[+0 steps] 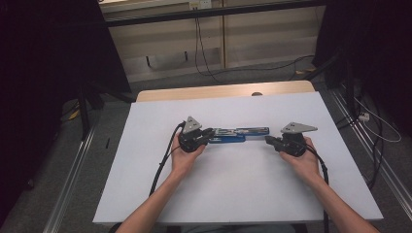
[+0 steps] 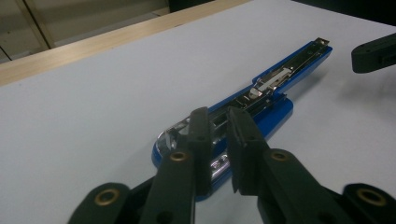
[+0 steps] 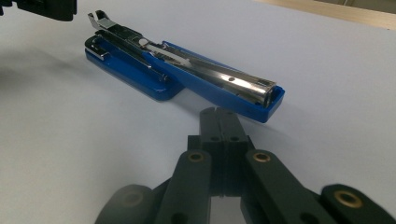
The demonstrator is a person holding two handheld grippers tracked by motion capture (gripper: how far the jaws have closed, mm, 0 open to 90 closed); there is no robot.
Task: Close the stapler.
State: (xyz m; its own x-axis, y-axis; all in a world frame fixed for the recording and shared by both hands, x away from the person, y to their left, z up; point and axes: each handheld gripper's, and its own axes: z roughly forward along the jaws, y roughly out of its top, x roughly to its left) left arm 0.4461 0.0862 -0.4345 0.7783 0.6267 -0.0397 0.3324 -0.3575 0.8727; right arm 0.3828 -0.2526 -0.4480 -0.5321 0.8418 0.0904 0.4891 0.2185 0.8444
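**Opened stapler between two tools at mid-tabletop**

Blue stapler [image 1: 238, 134] lay opened out flat near the centre of the high view, long axis running left to right, on the white tabletop [image 1: 233, 194]. In the right tool's view the metal magazine faced up, the blue base beside it toward the upper left of the frame.

Left tool [image 1: 208, 135] sat at the stapler's left end. In its own view the jaws stood narrowly apart over the chrome hinge end [image 2: 175, 135]; a slim gap showed between them and I could not make out the pads pressing on anything, so I read it as nearly closed and gripping nothing. Whether the tips touched the stapler could not be told.

Right tool [image 1: 268, 140] sat just off the stapler's right end. In its own view the jaws [image 3: 223, 122] were pressed fully together, empty, tips just short of the blue end cap [image 3: 271, 105], a strip of bare tabletop between.

Room to move: wide bare white surface ran below the stapler toward the bottom of the high view, and a broad band above it up to the wooden edge strip [image 1: 223, 91]. Left and right tabletop edges lay well apart from both hands. Cables [image 1: 163, 165] trailed back along the forearms toward the bottom edge of the frame.
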